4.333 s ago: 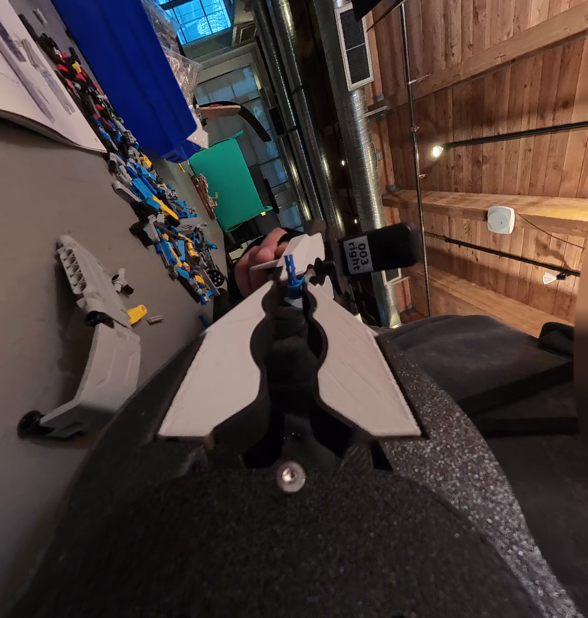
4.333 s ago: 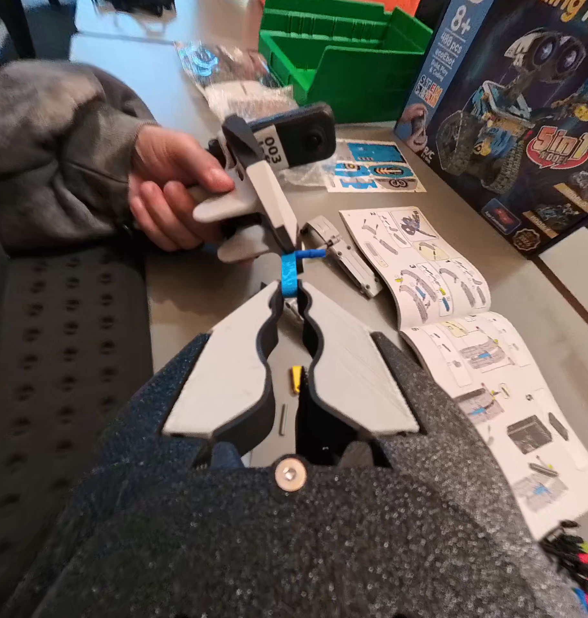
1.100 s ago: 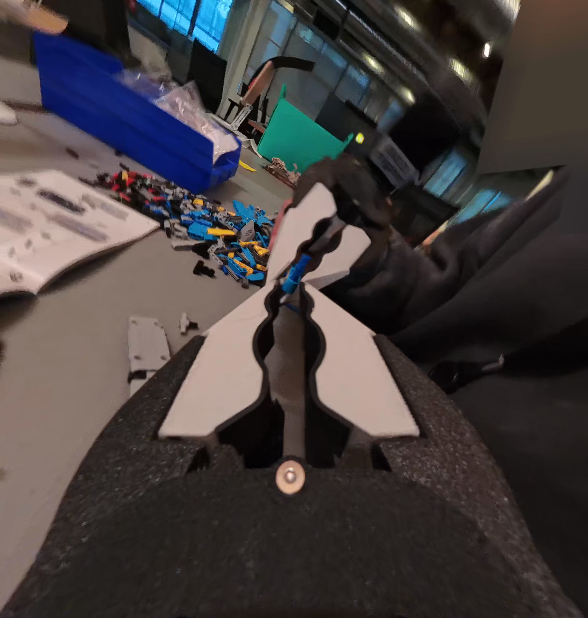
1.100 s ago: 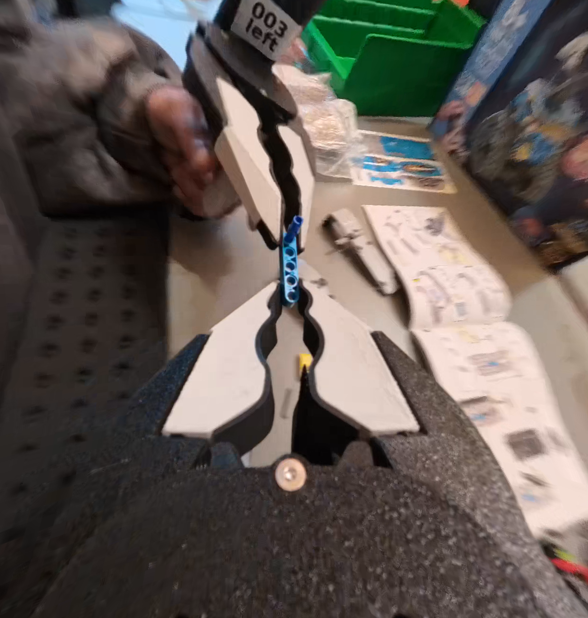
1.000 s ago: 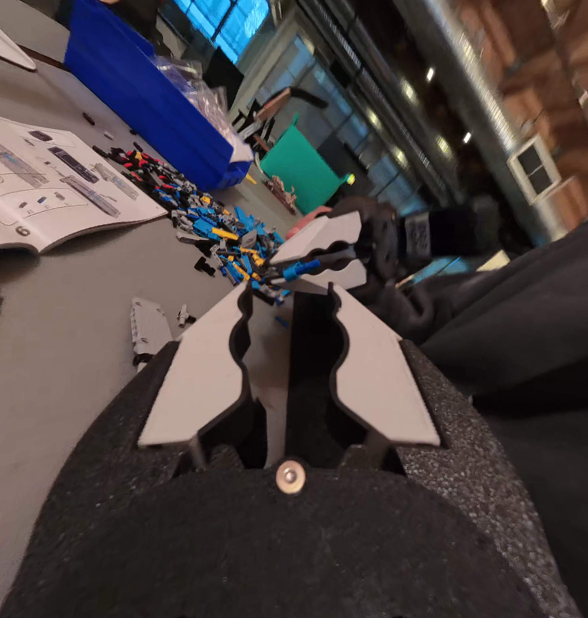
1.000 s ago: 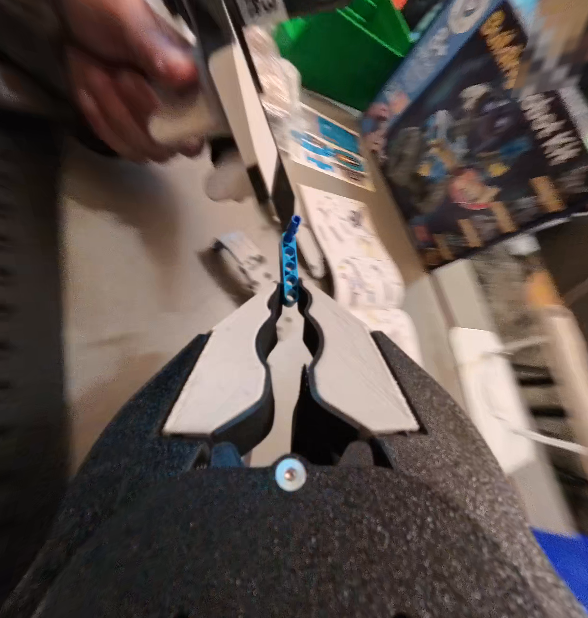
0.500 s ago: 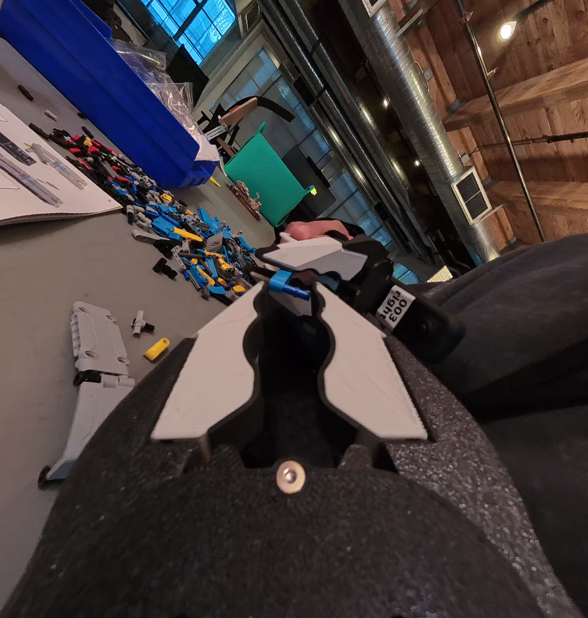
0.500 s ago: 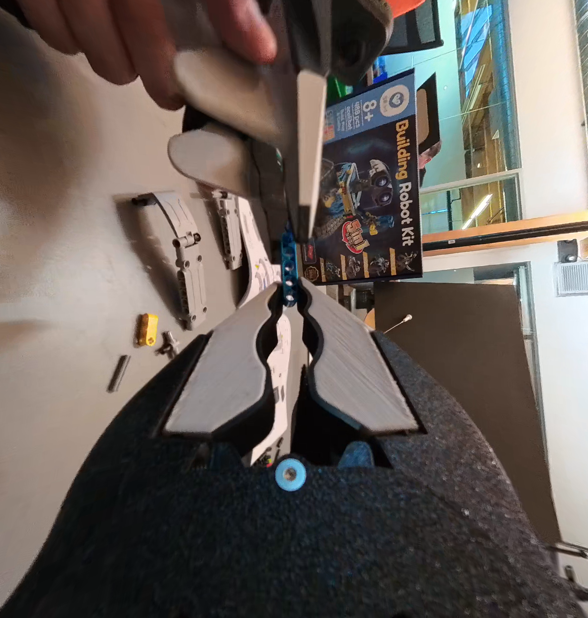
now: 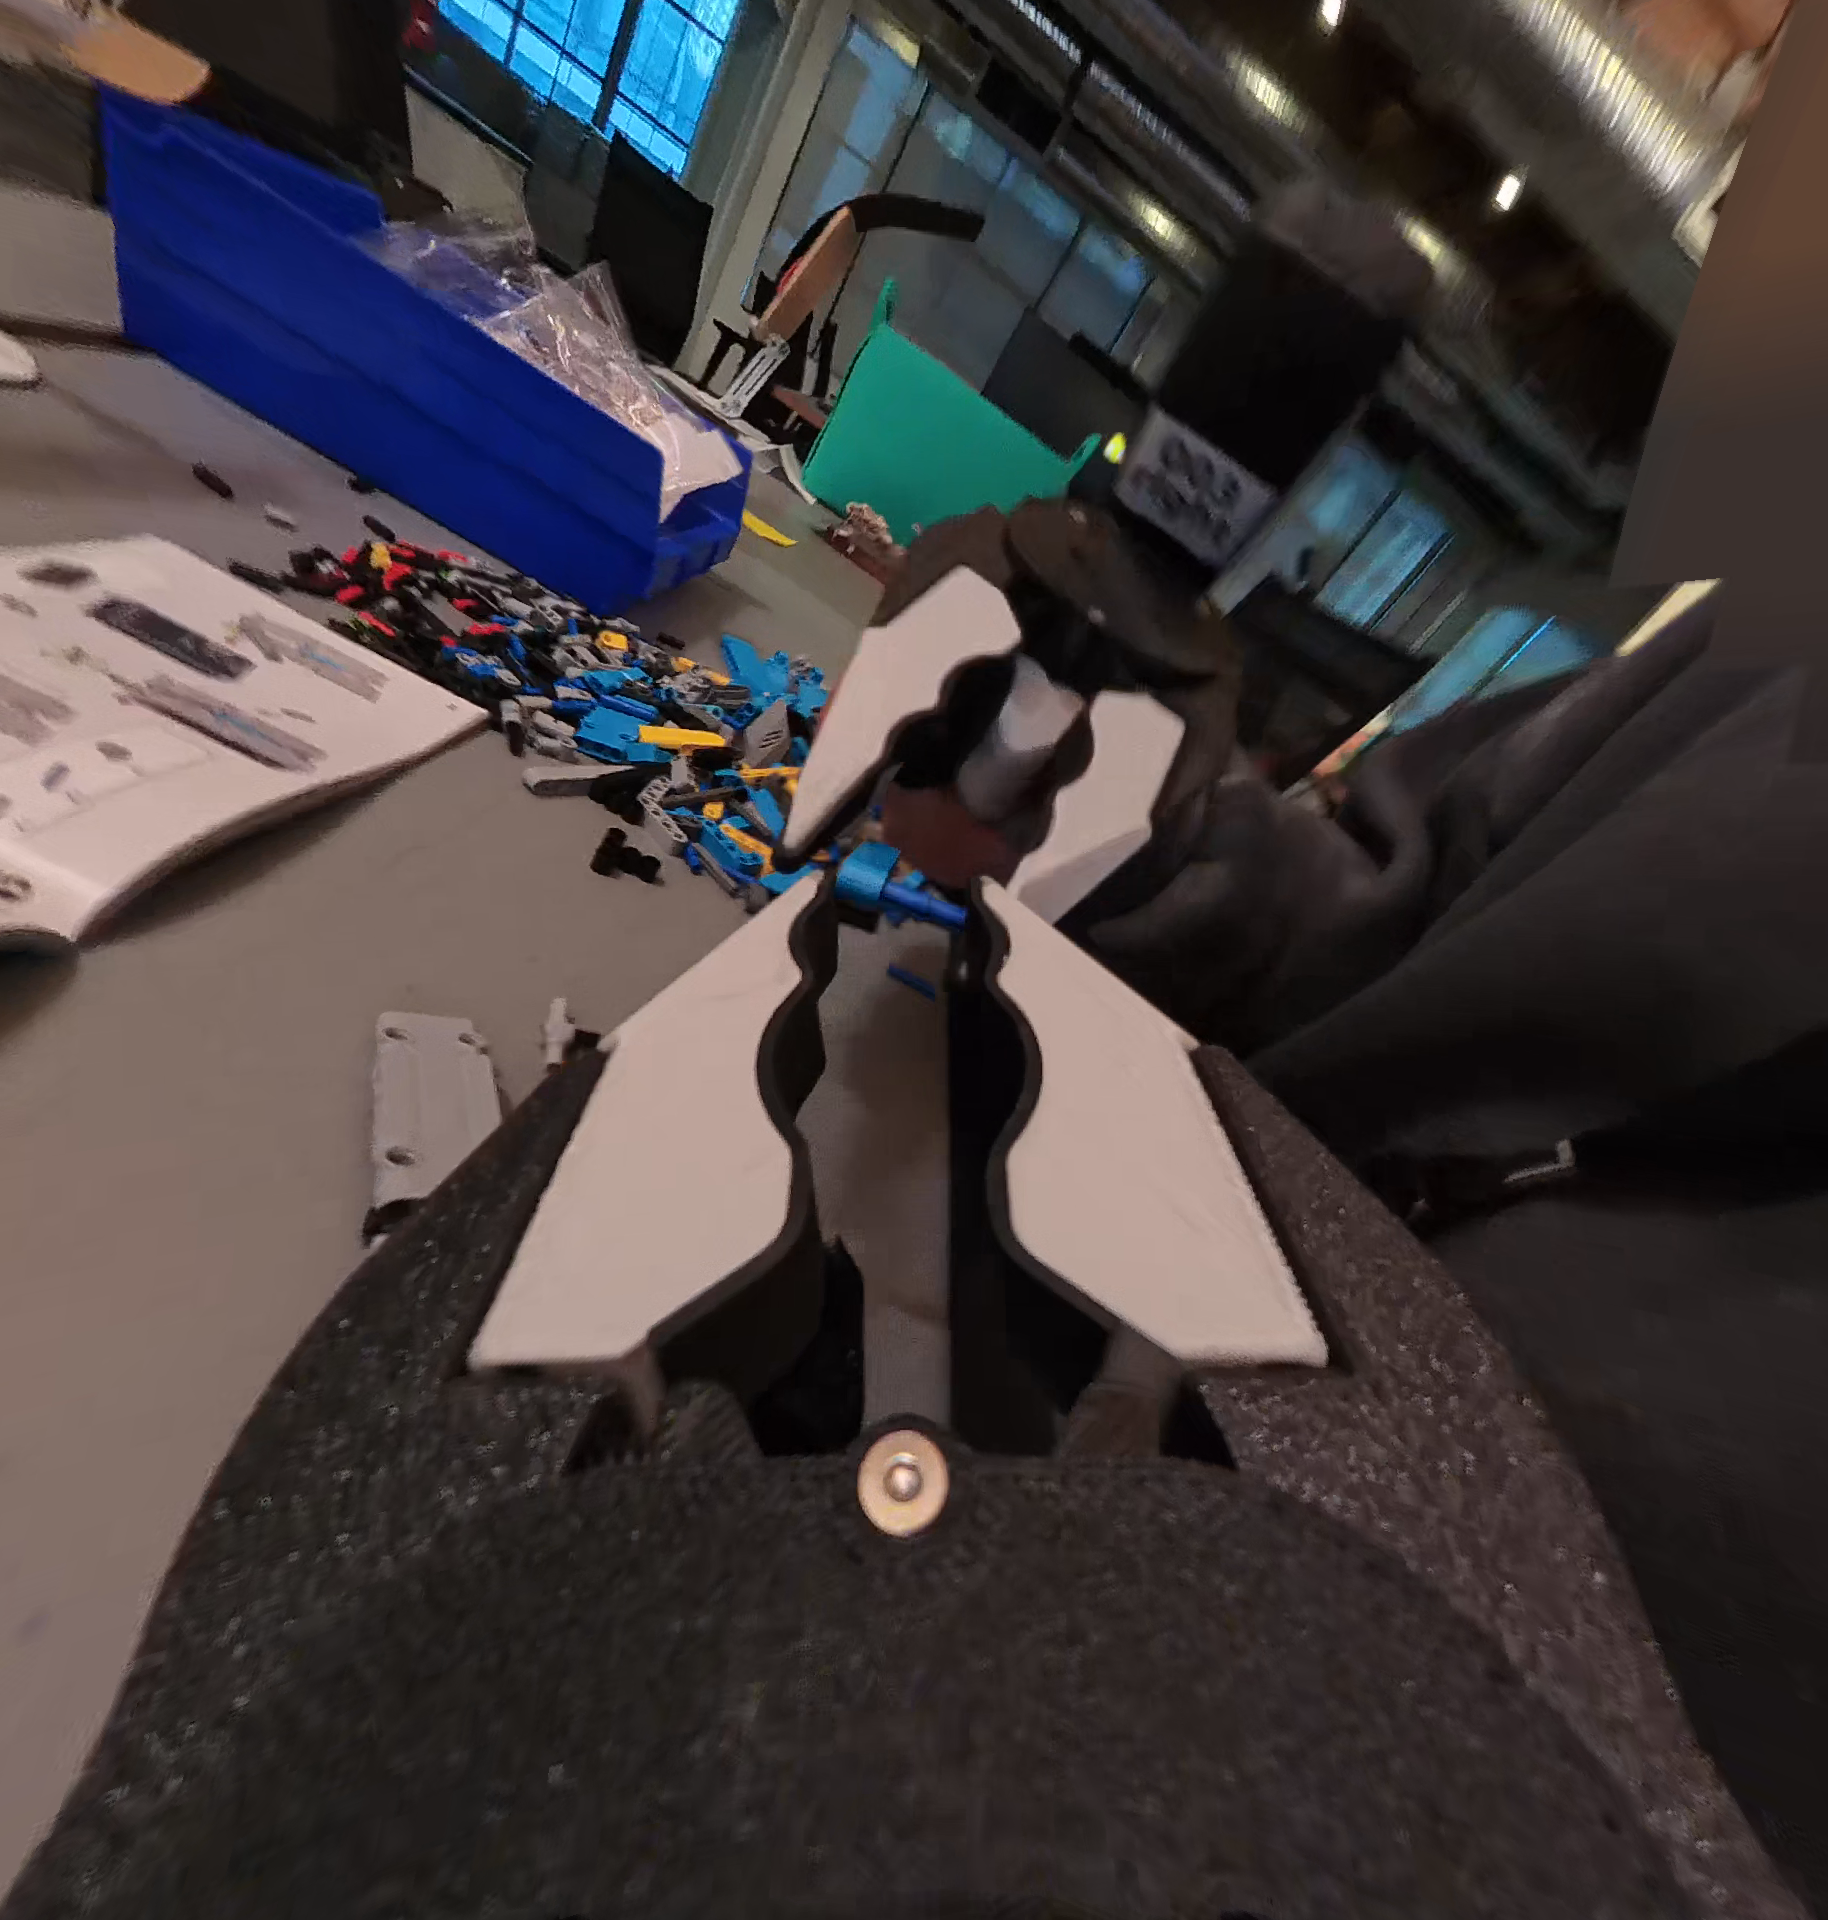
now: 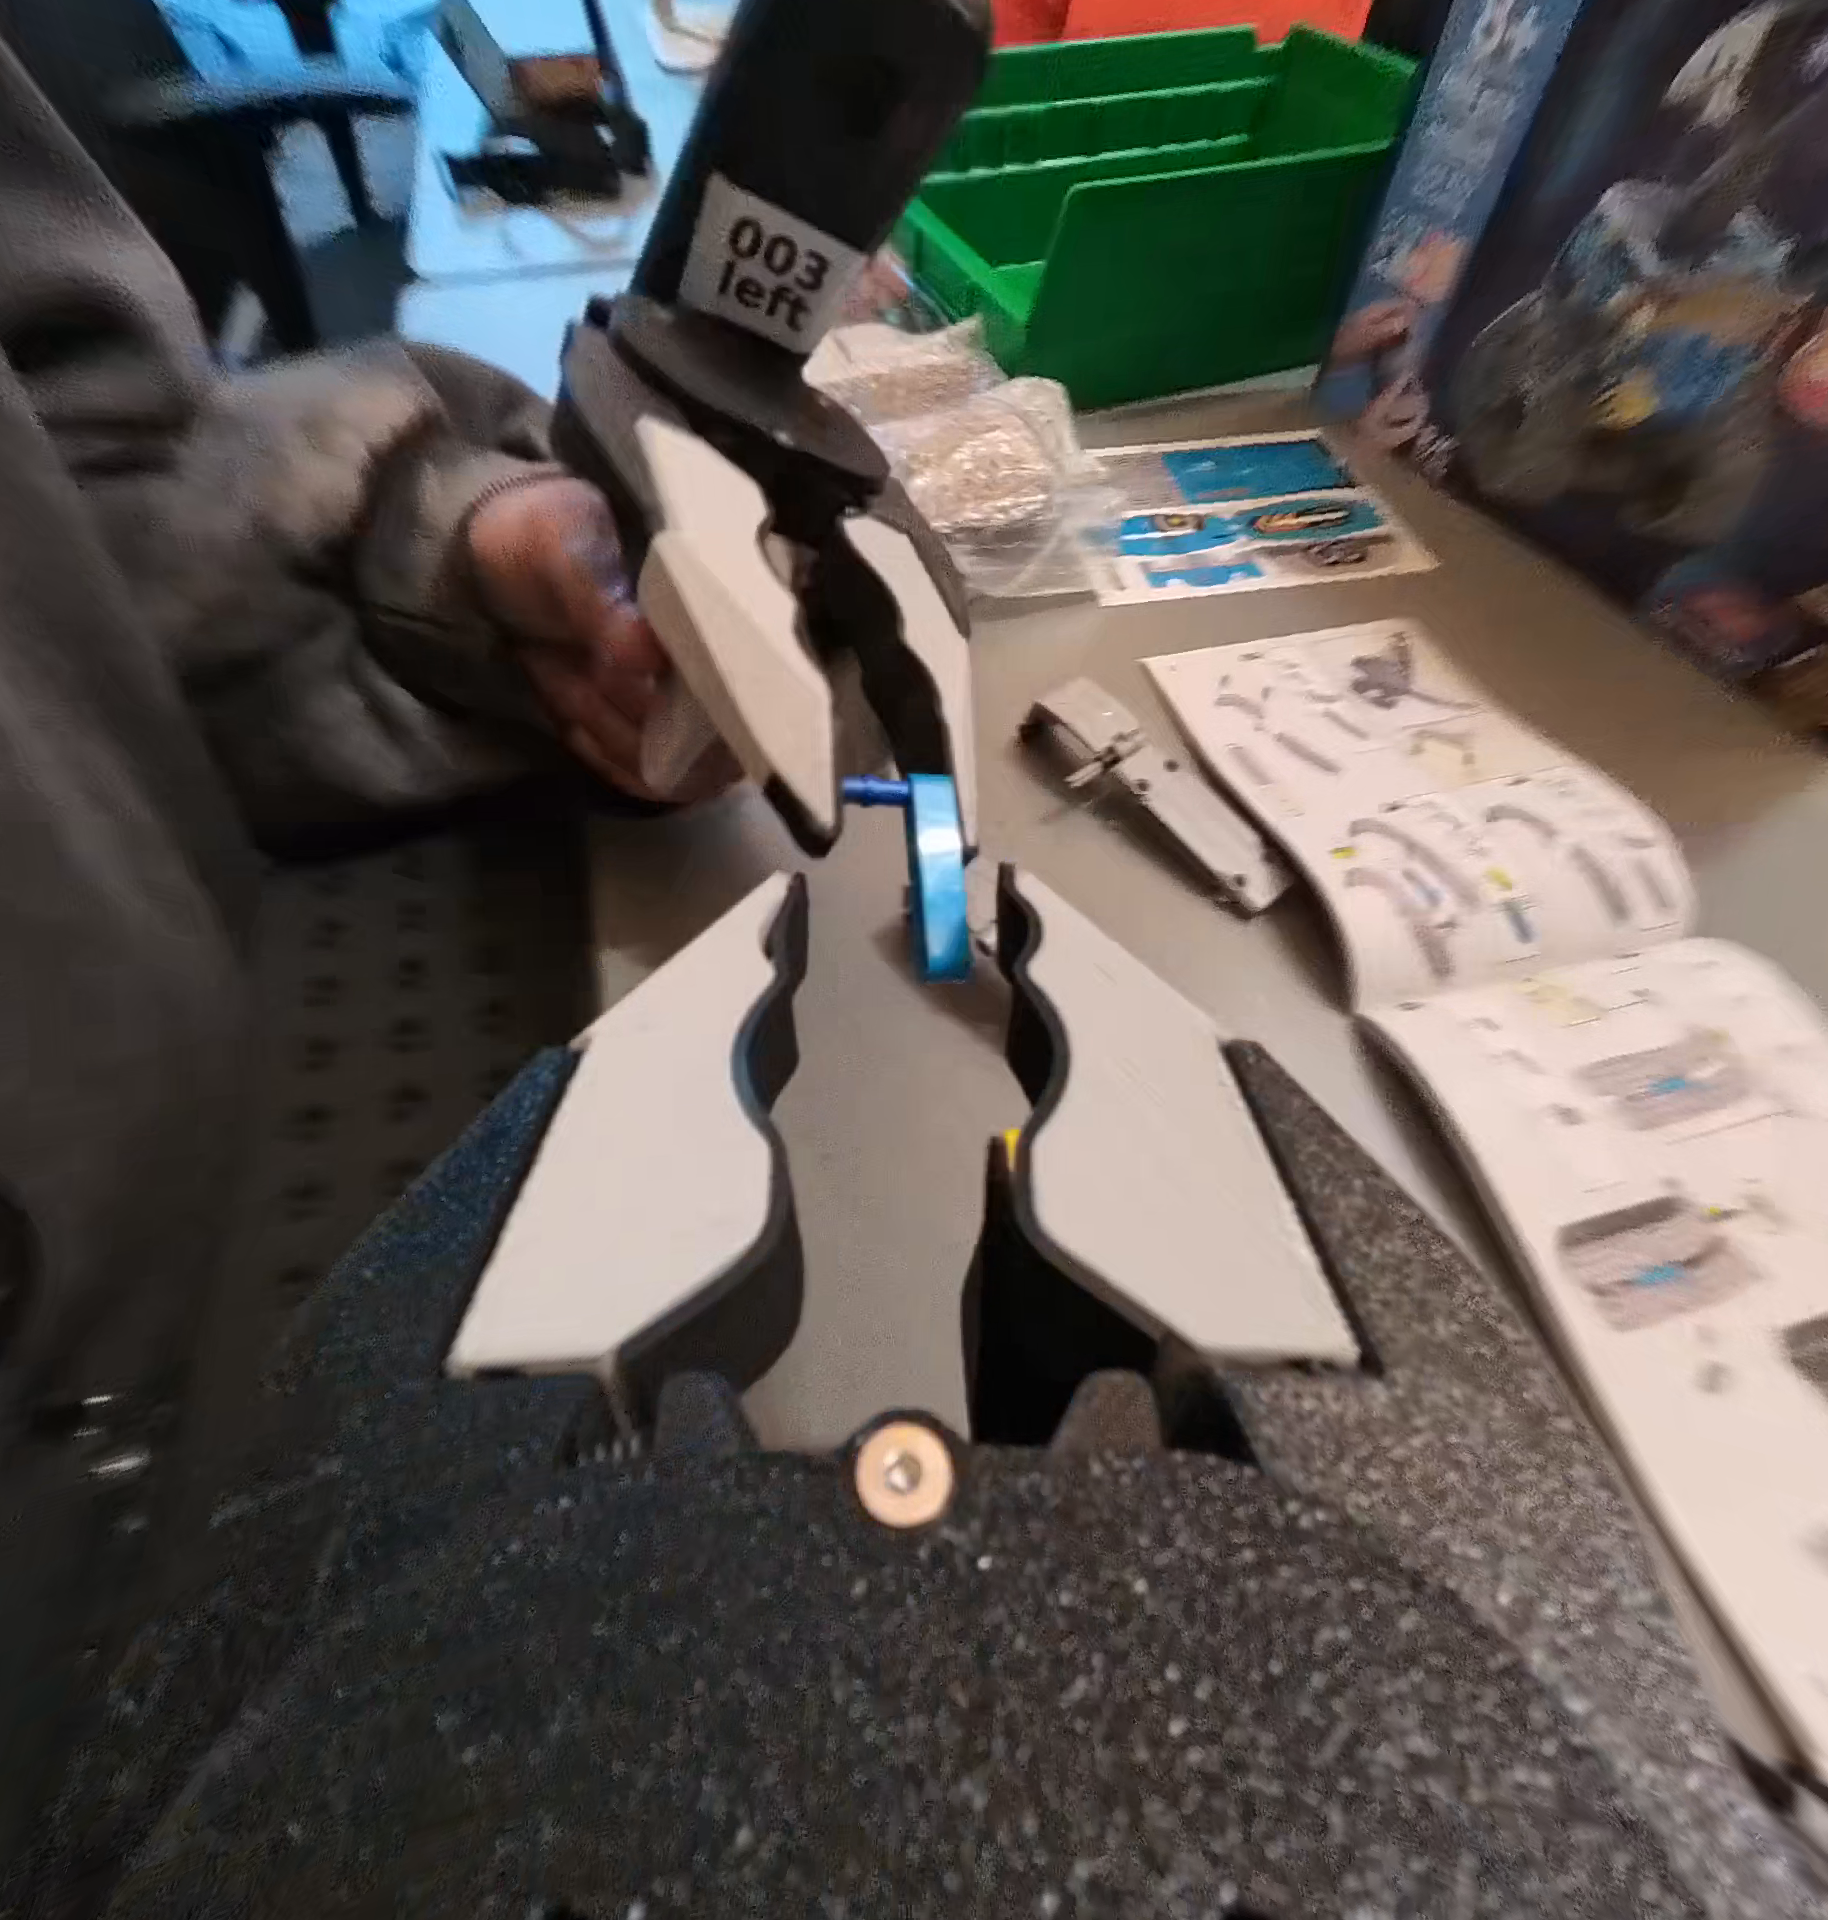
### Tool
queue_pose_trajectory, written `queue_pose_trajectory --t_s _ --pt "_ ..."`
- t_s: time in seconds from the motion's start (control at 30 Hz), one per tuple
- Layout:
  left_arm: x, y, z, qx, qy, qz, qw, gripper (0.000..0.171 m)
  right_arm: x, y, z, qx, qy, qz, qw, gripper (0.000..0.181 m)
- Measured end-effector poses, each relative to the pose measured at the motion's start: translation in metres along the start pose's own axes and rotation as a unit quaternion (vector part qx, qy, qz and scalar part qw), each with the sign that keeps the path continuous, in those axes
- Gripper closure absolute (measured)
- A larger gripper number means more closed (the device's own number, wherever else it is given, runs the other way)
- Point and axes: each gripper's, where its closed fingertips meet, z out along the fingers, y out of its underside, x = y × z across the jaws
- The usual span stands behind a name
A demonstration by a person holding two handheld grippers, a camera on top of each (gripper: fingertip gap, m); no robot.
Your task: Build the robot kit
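- The left gripper [image 9: 897, 912] is now pinching the blue beam [image 10: 936, 894] and its blue pin [image 10: 874, 792] across a narrow gap, pin end against one fingertip and beam face against the other.
- The right gripper [image 10: 894, 883], clamped on that beam half a second ago, is now standing wide open; the beam is hanging between its fingertips, apparently touching neither.
- So the beam is now riding in the left gripper alone, above the desk [image 9: 162, 1143].
- Farther right, a grey panel part [image 10: 1149, 790] and an open instruction booklet [image 10: 1461, 852] are lying on the desk.
- A pile of loose pieces [image 9: 619, 707] is sitting beyond the booklet, near a blue bin [image 9: 370, 343].
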Motion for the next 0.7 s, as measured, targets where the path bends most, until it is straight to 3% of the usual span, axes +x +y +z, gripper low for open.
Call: queue_pose_trajectory --t_s 0.07,0.17,0.43,0.7 --pt "0.003 0.0 0.001 -0.005 -0.016 0.053 0.998 0.149 -0.005 -0.003 -0.003 0.008 -0.043 0.038 0.998 0.154" --pt "0.008 0.003 0.003 -0.014 -0.021 0.093 0.995 0.149 -0.002 0.006 -0.003 -0.023 -0.026 0.004 0.999 0.175" --pt "0.029 0.002 0.0 -0.006 0.049 0.086 0.995 0.149 -0.02 -0.001 -0.011 -0.088 -0.016 -0.114 0.989 0.175" --pt "0.036 0.006 0.002 -0.012 0.073 0.073 0.995 0.15 -0.029 0.003 -0.013 -0.096 -0.051 -0.125 0.986 0.174"
